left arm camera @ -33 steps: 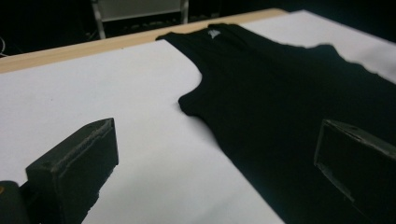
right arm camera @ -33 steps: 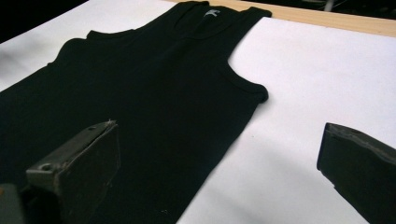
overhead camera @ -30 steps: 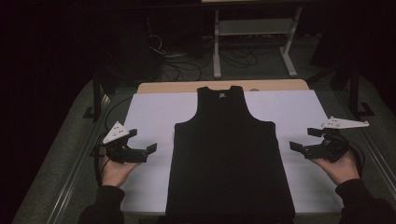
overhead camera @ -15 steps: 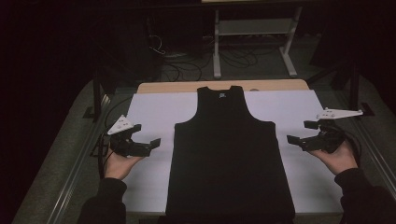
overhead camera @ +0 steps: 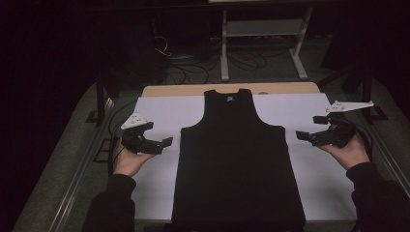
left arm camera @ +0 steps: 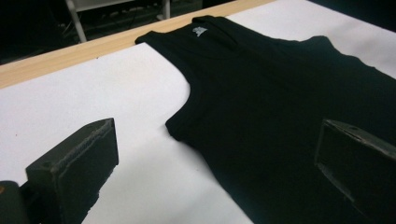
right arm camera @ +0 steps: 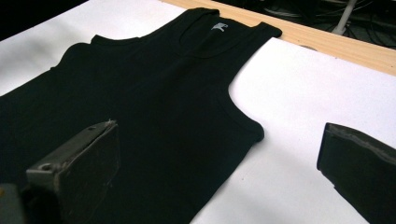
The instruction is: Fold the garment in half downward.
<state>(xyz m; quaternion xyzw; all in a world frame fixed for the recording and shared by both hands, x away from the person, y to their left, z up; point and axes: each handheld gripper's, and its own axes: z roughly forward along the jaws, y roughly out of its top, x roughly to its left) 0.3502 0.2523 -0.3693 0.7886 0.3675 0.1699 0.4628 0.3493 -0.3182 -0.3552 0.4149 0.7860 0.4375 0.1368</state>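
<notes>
A black tank top (overhead camera: 237, 159) lies flat on a white sheet (overhead camera: 309, 116), its neck toward the far edge and its hem at the near edge. My left gripper (overhead camera: 164, 143) hovers open just left of the top, jaws pointing at its left armhole (left arm camera: 180, 123). My right gripper (overhead camera: 304, 136) hovers open to the right of the top, aimed at the right armhole (right arm camera: 257, 133). Both sets of jaws stand wide apart with nothing between them. A small grey label (left arm camera: 200, 31) shows inside the neckline (right arm camera: 218, 26).
The white sheet covers a wooden table whose bare far edge (overhead camera: 193, 90) shows beyond the top. Metal rails (overhead camera: 82, 179) run along both sides of the table. A white metal stand (overhead camera: 263, 34) and cables lie on the dark floor behind.
Both hands have moved up and slightly farther from me, the grippers staying open. The tank top has not moved.
</notes>
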